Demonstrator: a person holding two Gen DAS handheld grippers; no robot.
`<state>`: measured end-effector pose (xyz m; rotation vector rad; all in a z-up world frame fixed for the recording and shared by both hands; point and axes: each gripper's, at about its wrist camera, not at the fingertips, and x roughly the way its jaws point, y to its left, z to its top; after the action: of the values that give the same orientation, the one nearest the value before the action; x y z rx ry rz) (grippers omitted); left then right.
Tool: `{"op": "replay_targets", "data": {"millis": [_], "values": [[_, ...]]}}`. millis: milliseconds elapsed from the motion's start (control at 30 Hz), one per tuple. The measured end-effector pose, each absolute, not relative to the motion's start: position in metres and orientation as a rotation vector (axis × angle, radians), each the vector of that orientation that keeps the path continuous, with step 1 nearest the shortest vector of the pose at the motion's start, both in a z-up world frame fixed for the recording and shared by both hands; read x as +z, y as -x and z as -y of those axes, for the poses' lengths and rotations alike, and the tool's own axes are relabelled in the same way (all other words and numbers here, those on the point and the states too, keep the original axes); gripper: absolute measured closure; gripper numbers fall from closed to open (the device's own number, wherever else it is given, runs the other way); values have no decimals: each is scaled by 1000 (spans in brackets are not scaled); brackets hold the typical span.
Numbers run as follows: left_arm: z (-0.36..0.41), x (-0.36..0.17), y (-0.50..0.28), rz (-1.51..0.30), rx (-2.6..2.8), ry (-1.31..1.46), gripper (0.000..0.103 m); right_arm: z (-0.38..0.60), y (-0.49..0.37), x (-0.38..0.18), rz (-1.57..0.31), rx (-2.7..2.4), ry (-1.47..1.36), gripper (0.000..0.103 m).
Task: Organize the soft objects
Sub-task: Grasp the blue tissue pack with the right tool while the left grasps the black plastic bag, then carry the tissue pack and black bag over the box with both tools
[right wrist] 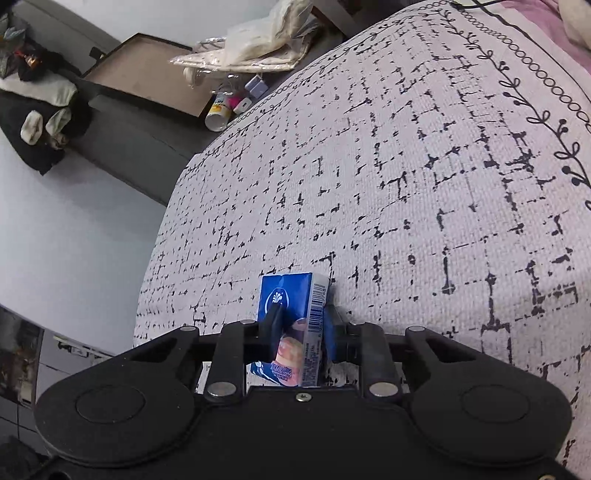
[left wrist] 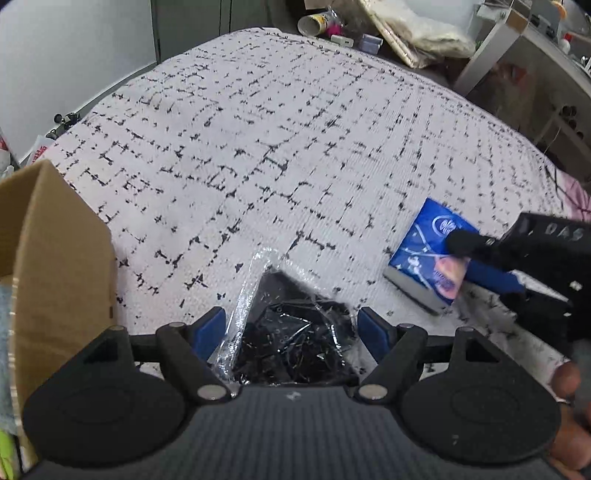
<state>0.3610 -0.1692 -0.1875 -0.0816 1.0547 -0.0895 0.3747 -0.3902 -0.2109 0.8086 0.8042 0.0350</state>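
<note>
A clear plastic bag with black fabric inside (left wrist: pixel 291 328) lies on the white, black-flecked bedspread (left wrist: pixel 258 147), between the fingers of my left gripper (left wrist: pixel 291 328). That gripper is open, its blue pads wide apart on either side of the bag. A blue tissue pack (right wrist: pixel 291 325) sits on the bedspread (right wrist: pixel 406 184) between the fingers of my right gripper (right wrist: pixel 299 325), which is shut on it. The left wrist view shows the same pack (left wrist: pixel 424 254) at the right, with the right gripper (left wrist: pixel 480 258) clamped on it.
A cardboard box (left wrist: pixel 55 258) stands open at the left of the bed. Beyond the far bed edge are a paper cup (left wrist: pixel 314 22), small items and a plastic-wrapped bundle (left wrist: pixel 417 33). A shelf (left wrist: pixel 535 55) stands at the right. Clothes (right wrist: pixel 40 122) are piled by the wall.
</note>
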Motion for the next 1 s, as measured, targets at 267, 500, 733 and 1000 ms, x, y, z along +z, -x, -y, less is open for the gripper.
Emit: {"op": "replay_targets", "data": {"millis": [267, 500, 733, 1000], "values": [[161, -190, -361, -1041, -48, 163, 40, 389, -374, -210, -803, 58, -791, 81], [155, -173, -357, -1018, -62, 208, 56, 383, -360, -192, -768, 97, -788, 83], [150, -145, -336, -958, -69, 207, 57, 389, -331, -164, -711, 113, -786, 83], [139, -112, -309, -912, -75, 207, 57, 389, -303, -134, -647, 109, -771, 83]]}}
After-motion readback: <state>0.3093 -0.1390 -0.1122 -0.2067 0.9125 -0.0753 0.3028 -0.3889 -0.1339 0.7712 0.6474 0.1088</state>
